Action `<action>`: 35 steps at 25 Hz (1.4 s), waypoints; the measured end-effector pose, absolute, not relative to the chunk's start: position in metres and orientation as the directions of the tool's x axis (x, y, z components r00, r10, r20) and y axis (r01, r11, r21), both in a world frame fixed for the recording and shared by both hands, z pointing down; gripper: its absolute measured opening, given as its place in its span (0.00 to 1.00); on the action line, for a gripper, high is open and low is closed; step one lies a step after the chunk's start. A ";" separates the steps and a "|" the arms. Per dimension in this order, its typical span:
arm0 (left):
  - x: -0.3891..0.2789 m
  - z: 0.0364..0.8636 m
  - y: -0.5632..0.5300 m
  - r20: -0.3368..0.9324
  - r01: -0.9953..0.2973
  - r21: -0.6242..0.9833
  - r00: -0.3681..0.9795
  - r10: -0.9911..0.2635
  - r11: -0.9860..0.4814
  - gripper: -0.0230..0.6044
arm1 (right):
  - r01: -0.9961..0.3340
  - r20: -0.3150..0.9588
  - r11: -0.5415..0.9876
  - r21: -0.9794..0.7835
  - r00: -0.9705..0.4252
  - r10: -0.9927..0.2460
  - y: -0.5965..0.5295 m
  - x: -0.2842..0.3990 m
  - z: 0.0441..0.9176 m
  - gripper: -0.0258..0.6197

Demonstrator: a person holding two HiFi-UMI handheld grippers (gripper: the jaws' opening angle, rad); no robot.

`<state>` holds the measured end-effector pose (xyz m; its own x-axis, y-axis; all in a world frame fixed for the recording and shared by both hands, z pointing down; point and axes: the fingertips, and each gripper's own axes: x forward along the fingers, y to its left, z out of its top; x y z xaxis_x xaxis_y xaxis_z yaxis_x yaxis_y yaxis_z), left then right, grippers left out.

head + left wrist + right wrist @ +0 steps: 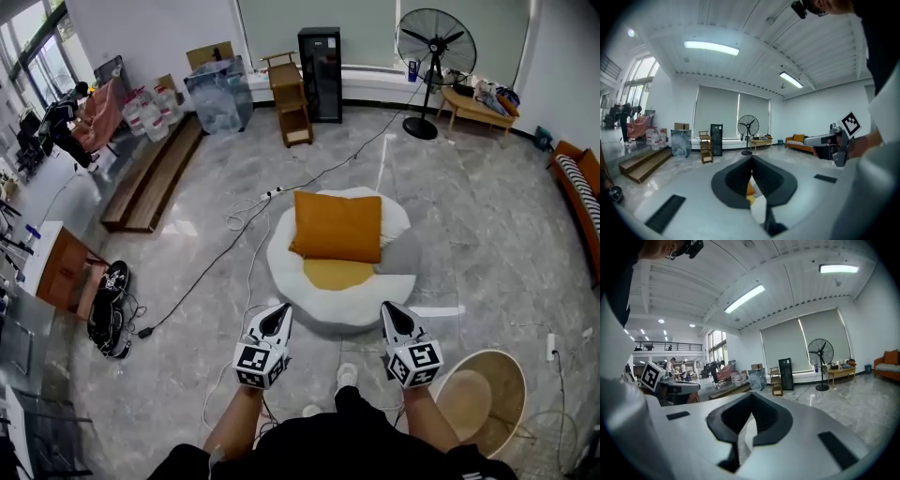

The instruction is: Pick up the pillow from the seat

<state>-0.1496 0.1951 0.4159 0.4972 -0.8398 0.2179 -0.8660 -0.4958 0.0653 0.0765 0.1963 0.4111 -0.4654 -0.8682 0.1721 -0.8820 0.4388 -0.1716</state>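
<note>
An orange pillow [338, 226] lies propped on the round white seat [292, 281], above the seat's yellow centre pad [337, 274]. A grey cushion [404, 251] rests at the seat's right side. My left gripper [277, 320] hovers at the seat's near left edge, jaws shut and empty. My right gripper [395, 318] hangs at the seat's near right edge, also shut on nothing. In the left gripper view, a sliver of the orange pillow [749, 188] shows between the closed jaws of the left gripper [751, 161]. The right gripper [751, 401] points level across the room.
A black cable [225, 246] with a white power strip [271, 193] runs across the marble floor left of the seat. A round wicker basket [487, 396] stands at the near right. A fan [434, 56], a black cabinet [321, 62] and a wooden shelf [292, 98] stand far back.
</note>
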 end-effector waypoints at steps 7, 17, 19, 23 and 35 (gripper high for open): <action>-0.150 0.399 0.129 0.202 -0.891 0.037 0.451 -0.869 -0.453 0.05 | -0.865 0.157 0.486 -0.121 -0.501 -0.851 0.137 0.082 0.405 0.05; -0.124 0.403 0.080 0.163 -0.915 0.122 0.400 -0.902 -0.384 0.05 | -0.832 0.178 0.549 -0.078 -0.553 -0.814 0.075 0.109 0.411 0.05; -0.119 0.407 0.072 0.178 -0.914 0.123 0.402 -0.898 -0.385 0.05 | -0.832 0.179 0.546 -0.103 -0.555 -0.812 0.063 0.114 0.411 0.05; -0.121 0.416 0.055 0.192 -0.922 0.133 0.383 -0.903 -0.363 0.05 | -0.831 0.158 0.536 -0.148 -0.554 -0.817 0.046 0.116 0.410 0.05; -0.129 0.429 -0.048 0.215 -0.916 0.155 0.398 -0.892 -0.371 0.05 | -0.832 0.188 0.531 -0.161 -0.554 -0.811 -0.054 0.098 0.420 0.05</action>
<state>-0.1290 -0.0478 0.4289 0.3980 -0.8919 0.2149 -0.9155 -0.3712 0.1550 0.0984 -0.0538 0.4199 -0.5536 -0.8112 0.1883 -0.8322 0.5307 -0.1605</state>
